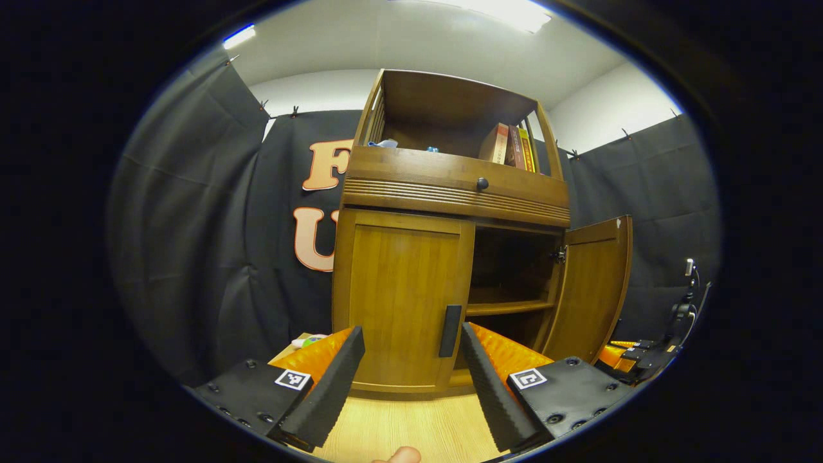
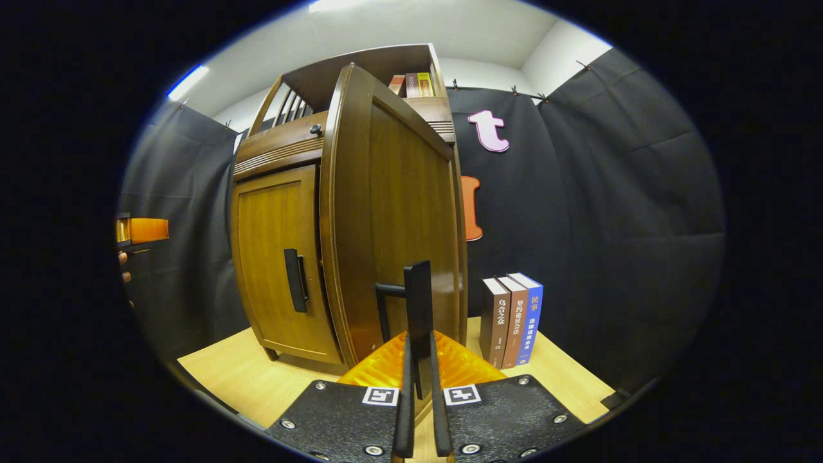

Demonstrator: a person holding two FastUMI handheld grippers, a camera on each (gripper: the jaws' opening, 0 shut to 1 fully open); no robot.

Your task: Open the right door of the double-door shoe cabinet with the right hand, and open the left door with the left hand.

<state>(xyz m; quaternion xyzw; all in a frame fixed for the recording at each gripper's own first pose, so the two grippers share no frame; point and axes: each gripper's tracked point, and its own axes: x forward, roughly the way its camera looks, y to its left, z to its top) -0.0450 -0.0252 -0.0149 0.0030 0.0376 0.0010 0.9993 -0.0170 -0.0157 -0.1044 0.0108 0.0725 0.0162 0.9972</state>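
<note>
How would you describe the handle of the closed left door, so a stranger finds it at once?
Find the wooden shoe cabinet on the light table. Its left door is closed, and the dark upright bar handle sits on that door's inner edge, beside the open compartment.

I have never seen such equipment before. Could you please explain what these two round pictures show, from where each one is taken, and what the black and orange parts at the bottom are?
No robot arm is here: a person holds a two-finger gripper in each hand, and a wide-angle camera rides on each one. The black and orange parts at the bottom are that gripper's own fingers.

The left gripper view looks at the front of a wooden shoe cabinet on a pale wooden surface. The left gripper is open and holds nothing; the closed left door with its dark handle lies ahead.

The right gripper view looks along the right door, which is swung open. The right gripper is shut on that door's black handle. Three books stand on the surface beside the cabinet, and more books sit on the top shelf.
</note>
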